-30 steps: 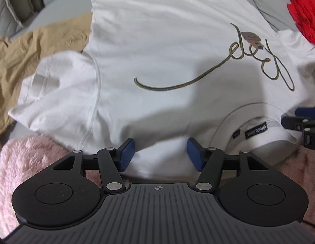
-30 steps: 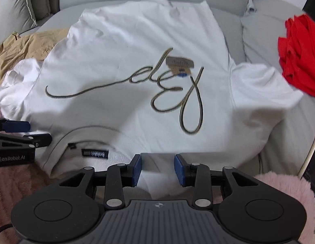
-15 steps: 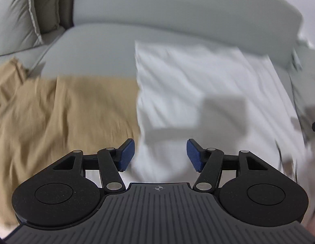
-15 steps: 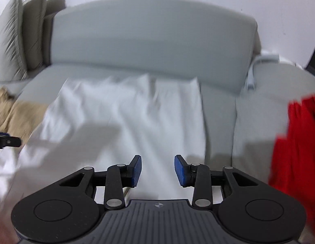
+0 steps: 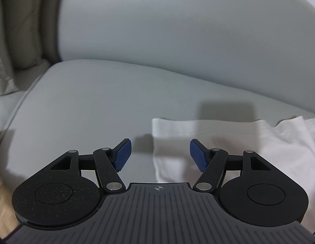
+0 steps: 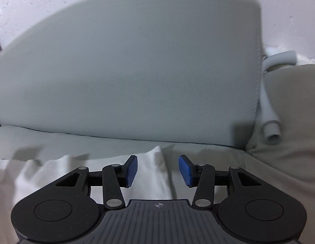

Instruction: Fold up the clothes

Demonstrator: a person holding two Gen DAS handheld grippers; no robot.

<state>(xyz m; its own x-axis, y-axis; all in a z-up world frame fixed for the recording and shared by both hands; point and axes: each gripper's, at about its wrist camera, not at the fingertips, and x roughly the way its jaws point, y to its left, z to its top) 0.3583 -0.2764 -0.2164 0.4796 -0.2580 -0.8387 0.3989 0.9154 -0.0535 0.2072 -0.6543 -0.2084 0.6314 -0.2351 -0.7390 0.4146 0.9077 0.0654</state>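
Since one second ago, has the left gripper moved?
Yes. The left gripper moved from the white T-shirt's collar to its far hem, toward the sofa backrest.

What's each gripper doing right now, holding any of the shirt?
Left gripper: open, jaws opening, above the white shirt hem corner, gripping nothing.
Right gripper: open, jaws opening, over the shirt's other corner, gripping nothing.
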